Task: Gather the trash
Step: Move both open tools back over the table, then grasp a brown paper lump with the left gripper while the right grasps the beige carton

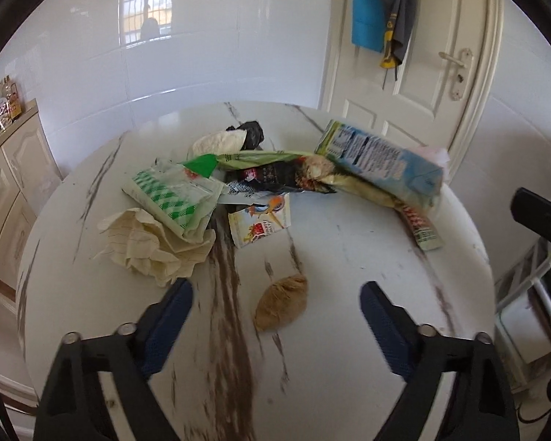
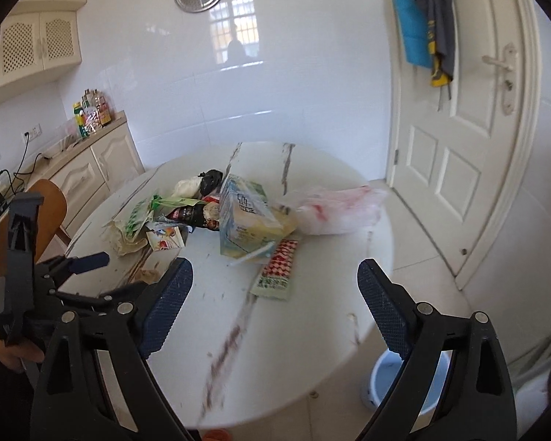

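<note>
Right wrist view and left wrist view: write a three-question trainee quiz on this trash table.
1. True or false: the left tongs are shut on the crumpled lined paper.
2. Multiple choice: what lies nearest between the left tongs' tips? A) milk carton B) brown paper wad C) black bag
3. Fill in: in the right wrist view, a pale blue ____ stands on the floor beside the round table.

Key:
1. False; both the left tongs and the right tongs are open and hold nothing.
2. B
3. bucket
</note>
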Available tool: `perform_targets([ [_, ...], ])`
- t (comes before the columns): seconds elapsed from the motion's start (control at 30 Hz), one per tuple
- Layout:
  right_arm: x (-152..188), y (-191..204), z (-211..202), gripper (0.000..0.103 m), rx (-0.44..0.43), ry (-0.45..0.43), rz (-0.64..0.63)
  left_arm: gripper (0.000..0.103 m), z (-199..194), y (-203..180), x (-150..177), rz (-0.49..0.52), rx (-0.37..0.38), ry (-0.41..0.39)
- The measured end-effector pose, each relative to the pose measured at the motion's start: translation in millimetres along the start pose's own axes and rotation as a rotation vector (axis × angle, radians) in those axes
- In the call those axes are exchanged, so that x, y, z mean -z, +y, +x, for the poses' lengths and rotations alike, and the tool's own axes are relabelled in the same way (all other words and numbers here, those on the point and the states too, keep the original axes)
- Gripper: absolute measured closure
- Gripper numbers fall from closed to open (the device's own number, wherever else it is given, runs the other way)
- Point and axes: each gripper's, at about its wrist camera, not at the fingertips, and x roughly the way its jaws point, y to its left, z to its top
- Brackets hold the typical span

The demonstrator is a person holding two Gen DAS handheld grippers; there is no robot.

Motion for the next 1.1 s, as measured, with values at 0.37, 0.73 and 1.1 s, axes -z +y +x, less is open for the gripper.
perform_targets([
  [0.37, -18, -6, 64, 0.012, -0.036, 0.037, 0.056, 0.078, 39, 16, -9, 0.075, 0.017, 0.034],
  [0.73, -20, -4, 107, 0.055, -0.099, 0.128, 0.050, 0.078, 18, 34, -12, 0.012, 0.002, -0.014],
  [1.1, -2, 0, 38, 0.056, -0.149, 0.016, 0.030, 0.078, -28, 5, -17, 0.040, 0.065, -0.094],
])
